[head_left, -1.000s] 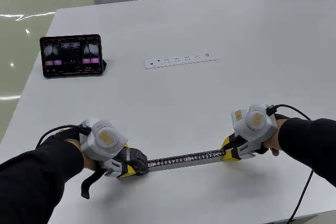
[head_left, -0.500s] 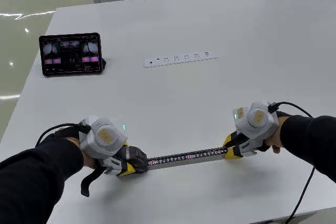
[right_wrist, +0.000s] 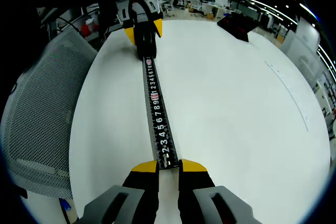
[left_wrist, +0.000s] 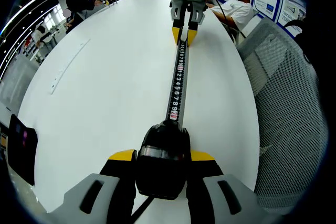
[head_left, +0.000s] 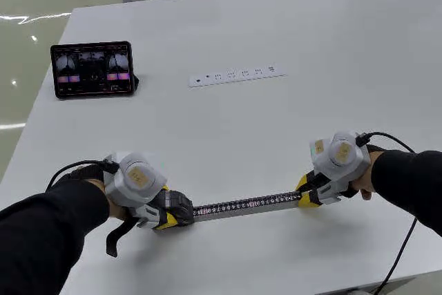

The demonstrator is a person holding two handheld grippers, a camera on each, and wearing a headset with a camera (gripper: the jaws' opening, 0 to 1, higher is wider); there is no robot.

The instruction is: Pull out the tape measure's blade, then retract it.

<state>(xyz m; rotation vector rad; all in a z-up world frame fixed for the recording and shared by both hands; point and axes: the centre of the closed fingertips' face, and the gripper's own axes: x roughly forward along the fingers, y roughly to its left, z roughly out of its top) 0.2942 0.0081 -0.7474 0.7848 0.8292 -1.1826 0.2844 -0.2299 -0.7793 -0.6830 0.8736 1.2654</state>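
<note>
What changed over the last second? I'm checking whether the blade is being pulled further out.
The right gripper, shut on the tip of the blade, moved slightly right, away from the tape measure case, so a little more blade is drawn out. The left gripper kept its hold on the case in place. The tablet and power strip stayed put on the table.
</note>
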